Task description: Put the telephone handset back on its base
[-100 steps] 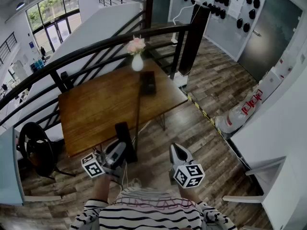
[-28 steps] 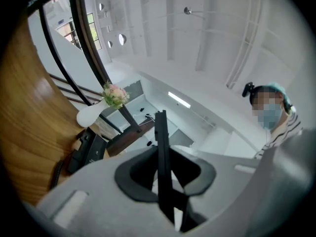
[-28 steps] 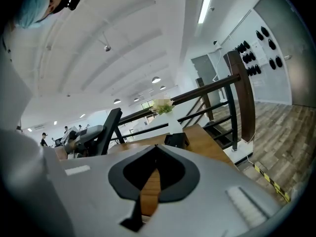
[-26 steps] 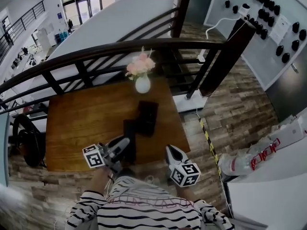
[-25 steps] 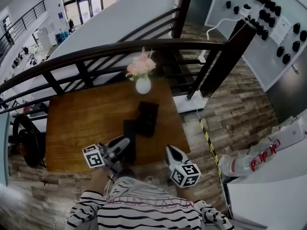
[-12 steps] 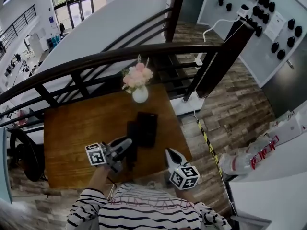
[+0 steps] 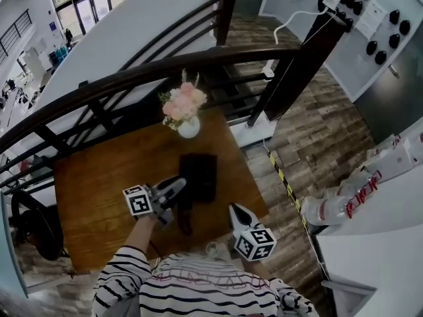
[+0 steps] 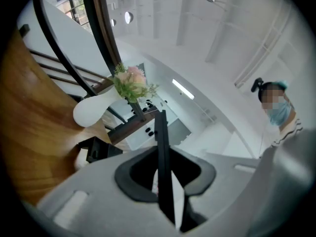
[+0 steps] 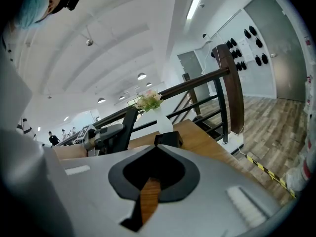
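Left claw [image 7: 177, 187] grips the black handset [image 7: 186, 218] just beside its base [image 7: 199, 174] — right claw [image 7: 236, 210] narrow, seemingly empty.

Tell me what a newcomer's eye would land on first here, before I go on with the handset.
First, the black handset clamped in the left gripper, just on the near side of the black base in the middle of the wooden table. Next, the white vase of pink flowers at the table's far edge, below the dark railing. The right gripper hovers empty at the near edge.
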